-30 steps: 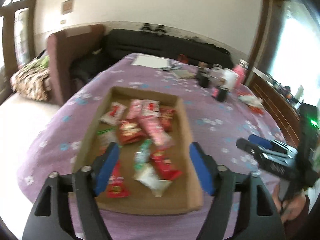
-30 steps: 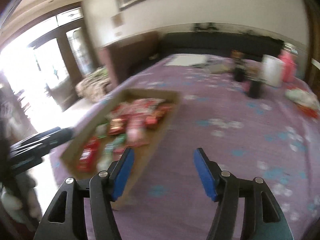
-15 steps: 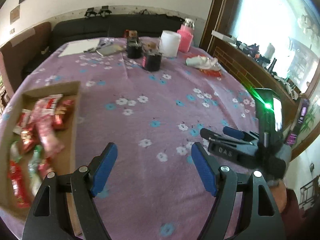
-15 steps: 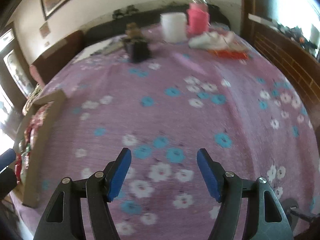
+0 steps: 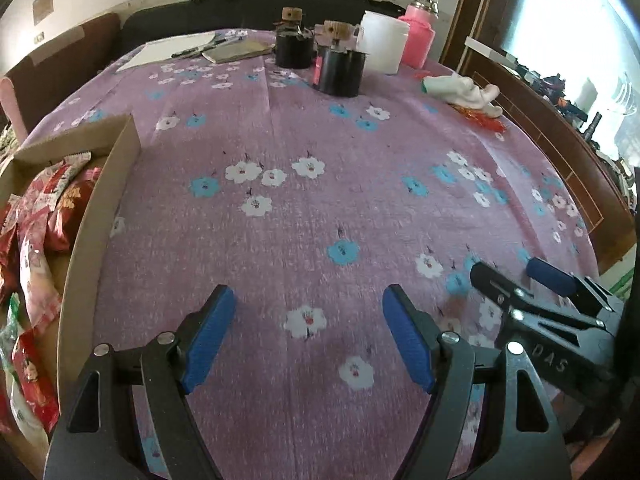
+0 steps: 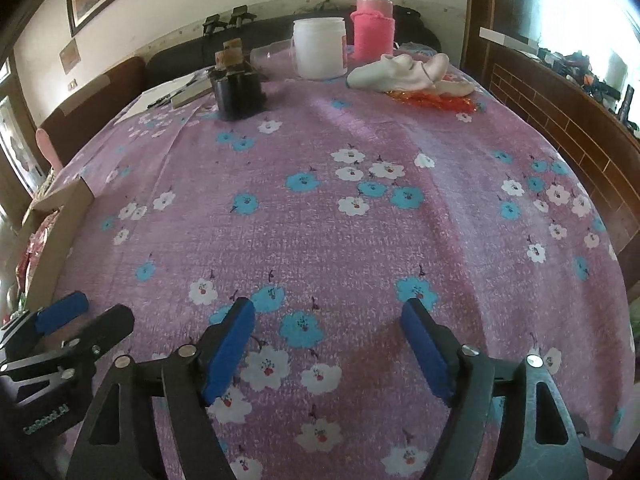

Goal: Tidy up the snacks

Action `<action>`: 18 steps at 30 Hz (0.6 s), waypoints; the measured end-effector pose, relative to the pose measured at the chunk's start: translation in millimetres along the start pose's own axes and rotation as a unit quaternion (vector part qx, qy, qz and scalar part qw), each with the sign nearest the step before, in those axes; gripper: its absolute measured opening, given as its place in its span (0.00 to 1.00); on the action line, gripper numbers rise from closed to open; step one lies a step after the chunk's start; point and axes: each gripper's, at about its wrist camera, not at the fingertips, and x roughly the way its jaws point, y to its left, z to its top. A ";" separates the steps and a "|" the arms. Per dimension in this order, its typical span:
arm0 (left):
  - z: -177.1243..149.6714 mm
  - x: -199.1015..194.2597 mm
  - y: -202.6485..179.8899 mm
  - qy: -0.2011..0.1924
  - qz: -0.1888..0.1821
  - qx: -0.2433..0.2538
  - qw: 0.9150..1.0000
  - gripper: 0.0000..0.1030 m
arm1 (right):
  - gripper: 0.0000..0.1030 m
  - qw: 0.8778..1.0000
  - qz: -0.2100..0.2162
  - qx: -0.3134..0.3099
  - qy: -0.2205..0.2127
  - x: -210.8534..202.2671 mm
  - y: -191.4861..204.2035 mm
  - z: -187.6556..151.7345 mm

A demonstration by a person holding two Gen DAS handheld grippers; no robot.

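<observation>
A shallow cardboard box (image 5: pixel 100 208) sits at the table's left edge, holding several red, pink and green snack packets (image 5: pixel 36 240). My left gripper (image 5: pixel 308 300) hovers open over bare purple cloth to the right of the box, nothing between its blue pads. My right gripper (image 6: pixel 326 312) hangs over the cloth further right, its jaws opening and empty. The right gripper (image 5: pixel 516 276) shows at the lower right of the left wrist view, the left gripper (image 6: pixel 88 312) at the lower left of the right wrist view. Only the box wall (image 6: pixel 60 220) shows in the right wrist view.
The purple flowered tablecloth (image 5: pixel 320 200) covers the table. At the far end stand two black jars (image 5: pixel 340 68), a white tub (image 6: pixel 320 48), a pink bottle (image 6: pixel 372 24), papers with a pen (image 5: pixel 176 48), and a white cloth over a red wrapper (image 6: pixel 408 76). A dark sofa runs behind.
Both views swung from the snack box to the bare cloth on its right; the box now lies at the left edge. The right gripper's jaws have spread wider.
</observation>
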 end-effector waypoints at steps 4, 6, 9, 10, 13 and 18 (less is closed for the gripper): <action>2.3 7.5 -6.2 -0.007 0.017 0.010 1.000 0.79 | 0.86 1.000 -0.009 -0.001 0.006 4.2 2.7 2.7; 2.4 10.3 -9.7 -0.008 0.031 0.016 0.999 0.79 | 0.88 1.000 -0.026 -0.003 0.010 7.1 4.0 3.4; 5.7 14.7 -8.6 -0.007 0.042 0.014 0.999 0.80 | 0.96 0.999 -0.033 0.014 0.017 10.1 -2.5 5.3; 6.9 16.9 -9.5 -0.004 0.049 0.016 0.999 0.82 | 0.98 0.999 -0.036 0.019 0.019 11.9 -5.0 6.1; 7.0 20.1 -10.1 0.001 0.068 0.016 0.998 0.92 | 1.00 0.998 -0.045 0.030 0.020 14.3 -8.8 9.3; 5.1 21.0 -2.0 0.008 0.081 -0.007 0.997 1.00 | 1.00 0.998 -0.048 0.032 0.017 15.2 -10.2 11.3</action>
